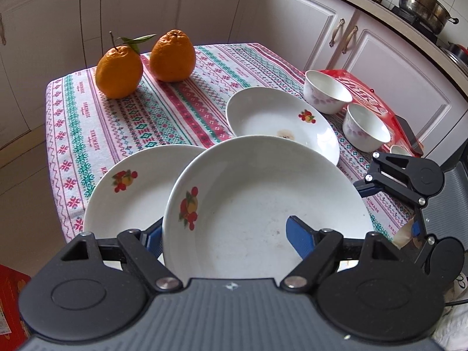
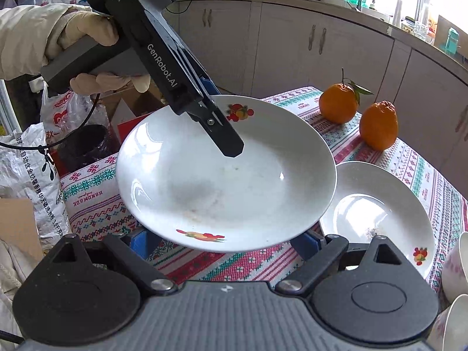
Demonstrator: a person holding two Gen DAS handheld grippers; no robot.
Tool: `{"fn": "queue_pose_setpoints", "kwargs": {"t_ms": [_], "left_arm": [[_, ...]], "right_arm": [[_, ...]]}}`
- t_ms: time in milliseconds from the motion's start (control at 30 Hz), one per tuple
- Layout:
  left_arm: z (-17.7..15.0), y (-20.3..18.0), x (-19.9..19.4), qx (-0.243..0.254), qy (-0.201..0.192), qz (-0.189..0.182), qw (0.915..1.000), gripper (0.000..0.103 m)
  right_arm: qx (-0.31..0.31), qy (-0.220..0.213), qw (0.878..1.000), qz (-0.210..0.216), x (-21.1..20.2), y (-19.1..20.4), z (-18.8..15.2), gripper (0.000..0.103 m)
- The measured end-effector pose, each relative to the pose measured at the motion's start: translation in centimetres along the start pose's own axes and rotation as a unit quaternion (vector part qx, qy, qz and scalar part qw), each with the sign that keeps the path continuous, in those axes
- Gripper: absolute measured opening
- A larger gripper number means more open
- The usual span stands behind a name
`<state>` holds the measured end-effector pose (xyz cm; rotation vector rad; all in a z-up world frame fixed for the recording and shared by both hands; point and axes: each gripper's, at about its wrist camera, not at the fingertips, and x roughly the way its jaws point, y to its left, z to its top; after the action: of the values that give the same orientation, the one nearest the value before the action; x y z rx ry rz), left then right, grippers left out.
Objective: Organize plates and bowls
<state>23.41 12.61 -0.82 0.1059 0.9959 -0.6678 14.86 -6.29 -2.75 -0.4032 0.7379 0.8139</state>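
Scene: a kitchen bench [image 1: 131,111] under a patterned cloth, with three white plates, two small bowls and two oranges [image 1: 146,61] at the far end
Step in hand: stacking the plates; one plate is off the cloth and being carried, judging by its tilt and the gap beneath it
Lifted plate [image 1: 257,204]: in the air over the near edge of the bench, tilted, with faint food marks in its well and a fruit print on its rim
Left fingers: the left gripper [image 1: 225,225], held by a gloved hand [image 2: 87,38], is clamped on the lifted plate's rim, one finger inside the well and the other behind the outer wall
Right fingers: the right gripper [image 2: 223,238] has its fingers spread apart, just under the opposite rim of the lifted plate; whether they touch it I cannot tell
Plates on the cloth: a clean plate [image 1: 131,190] just beside the lifted one on the left, and a stained plate [image 1: 280,122] further back
Bowls [image 1: 327,90]: two, side by side, near the right edge beyond the stained plate, untouched
Next move calls for: probably bringing the lifted plate over one of the resting plates, levelling it, lowering it centred so the rims nest, then parting the left fingers
Care: the grip is on one edge only, so the plate could swing or slip if tipped further
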Motion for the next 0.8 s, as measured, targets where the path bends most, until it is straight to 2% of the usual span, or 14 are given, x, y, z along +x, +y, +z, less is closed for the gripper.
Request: {"fn": "queue_pose_setpoints", "kwargs": {"t_ms": [467, 800], "left_arm": [[0.2, 3.6, 1.6, -0.024, 0.004, 0.001, 0.9997, 0.082], [0.2, 4.7, 2.6, -0.032, 0.011, -0.005, 0.9994, 0.082]], "right_arm": [[0.012, 0.01, 1.0, 0.011, 3.0, -1.1, 1.7, 0.096], [0.017, 0.012, 1.0, 0.014, 3.4, -1.2, 2.0, 0.096]]}}
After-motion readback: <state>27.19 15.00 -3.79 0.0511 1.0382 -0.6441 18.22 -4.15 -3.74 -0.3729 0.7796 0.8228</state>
